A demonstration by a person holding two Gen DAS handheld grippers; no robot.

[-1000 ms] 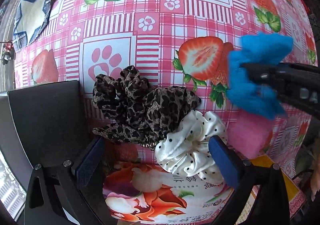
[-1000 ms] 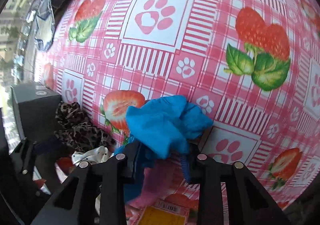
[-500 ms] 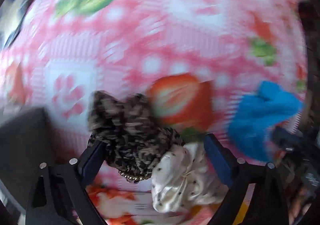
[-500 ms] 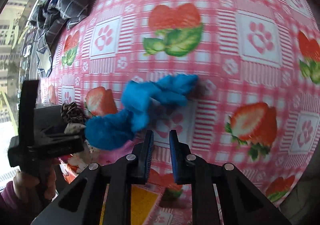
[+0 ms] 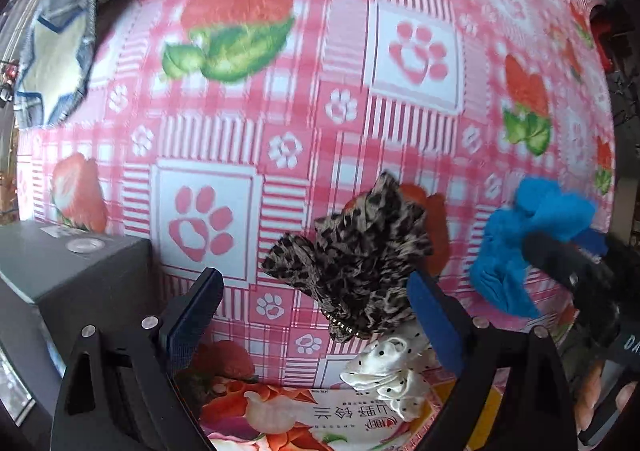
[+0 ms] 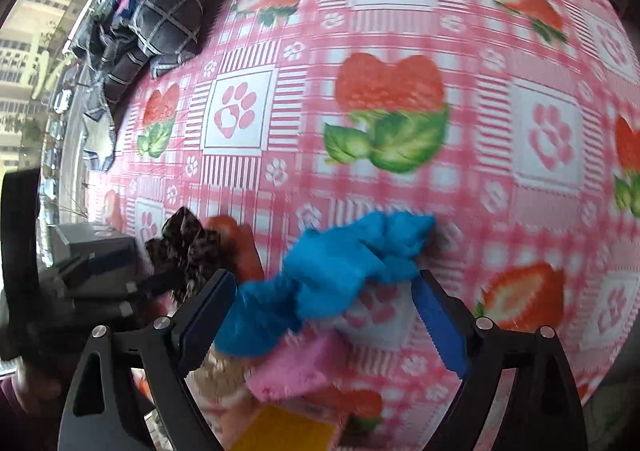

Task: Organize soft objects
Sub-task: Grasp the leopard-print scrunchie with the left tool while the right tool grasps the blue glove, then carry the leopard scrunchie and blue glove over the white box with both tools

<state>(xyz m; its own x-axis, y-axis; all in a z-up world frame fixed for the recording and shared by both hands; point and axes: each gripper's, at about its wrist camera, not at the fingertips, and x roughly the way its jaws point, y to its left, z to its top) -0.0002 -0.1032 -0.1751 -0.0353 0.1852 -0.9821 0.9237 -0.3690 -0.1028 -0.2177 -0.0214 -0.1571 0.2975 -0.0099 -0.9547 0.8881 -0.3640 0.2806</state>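
The left gripper (image 5: 316, 305) stands wide open and empty, with the leopard scrunchie (image 5: 356, 263) lying at its 1 o'clock against the right pad, above the dotted white scrunchie (image 5: 390, 369). The right gripper (image 6: 320, 315) is opening, its pads clear of the blue cloth (image 6: 340, 271) lying between them on the pink tablecloth (image 6: 400, 31), a pink cloth (image 6: 296, 367) at 6 o'clock.

Four soft items bunched on the strawberry-print cloth.
Leopard-print scrunchie (image 5: 356, 263), crumpled, sits between the left jaws, nearer the right one. White polka-dot scrunchie (image 5: 390, 371) just below it, against the right jaw's base. Blue fuzzy cloth (image 6: 340, 271), twisted, lies loose across the gap of the opening right jaws. Pink fuzzy piece (image 6: 304, 367) lies under its near end.
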